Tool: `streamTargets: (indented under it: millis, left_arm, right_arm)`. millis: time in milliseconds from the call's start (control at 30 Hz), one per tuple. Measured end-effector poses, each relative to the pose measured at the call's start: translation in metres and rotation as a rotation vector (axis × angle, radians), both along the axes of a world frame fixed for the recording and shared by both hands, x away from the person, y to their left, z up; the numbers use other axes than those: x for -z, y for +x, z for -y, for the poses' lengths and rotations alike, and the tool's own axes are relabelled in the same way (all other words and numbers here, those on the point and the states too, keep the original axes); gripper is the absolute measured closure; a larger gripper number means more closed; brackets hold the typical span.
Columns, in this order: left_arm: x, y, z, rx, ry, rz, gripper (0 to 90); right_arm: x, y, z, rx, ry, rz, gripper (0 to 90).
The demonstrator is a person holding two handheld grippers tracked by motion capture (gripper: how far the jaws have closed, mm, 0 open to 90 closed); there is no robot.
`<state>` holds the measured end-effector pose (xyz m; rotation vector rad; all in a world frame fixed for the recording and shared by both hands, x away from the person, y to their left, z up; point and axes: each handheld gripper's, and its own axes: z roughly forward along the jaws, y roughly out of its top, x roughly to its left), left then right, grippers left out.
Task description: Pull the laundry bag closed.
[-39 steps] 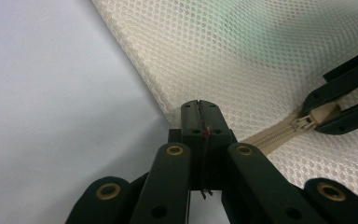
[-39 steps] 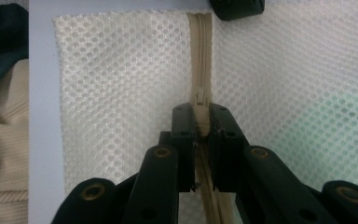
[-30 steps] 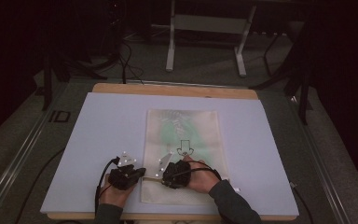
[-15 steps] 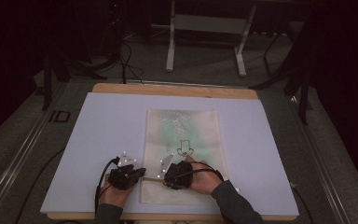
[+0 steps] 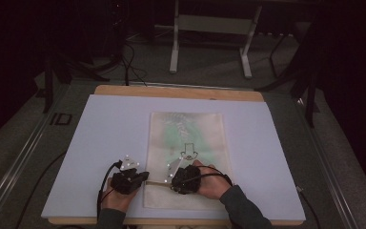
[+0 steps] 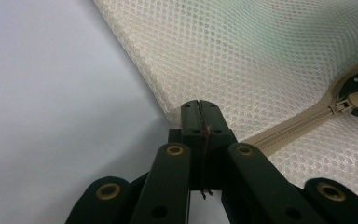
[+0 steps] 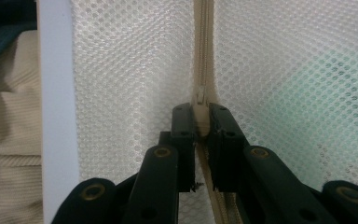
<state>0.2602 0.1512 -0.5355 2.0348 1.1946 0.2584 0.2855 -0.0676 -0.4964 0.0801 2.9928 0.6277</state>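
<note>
A cream mesh bag (image 5: 186, 138) with a green item inside lies flat on the white board (image 5: 100, 143). Its beige zipper (image 6: 289, 128) runs across the near end. At the bag's left edge, where the zipper ends, my left gripper (image 6: 199, 109) is shut on the mesh; in the high view the left gripper (image 5: 143, 178) sits at the bag's near left side. My right gripper (image 7: 201, 116) is shut on the zipper pull (image 7: 199, 100), with the zipper tape (image 7: 204, 46) running straight ahead of it. In the high view the right gripper (image 5: 172, 182) points left along the zipper.
The board rests on a wooden table (image 5: 171, 90), whose near edge is just behind the hands. Beyond the table a metal stand (image 5: 209, 38) and cables (image 5: 128, 57) lie on the dark floor. Beige clothing (image 7: 9, 140) shows past the board's edge in the right gripper view.
</note>
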Motion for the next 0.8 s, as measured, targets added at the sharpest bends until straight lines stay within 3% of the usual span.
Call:
streamTargets:
  millis: [800]
  left_arm:
    - [0.000,0.000,0.000,-0.002,-0.002,-0.001,89.6]
  right_arm:
    - [-0.002,-0.001,0.014,0.006,-0.004,0.007,82.2]
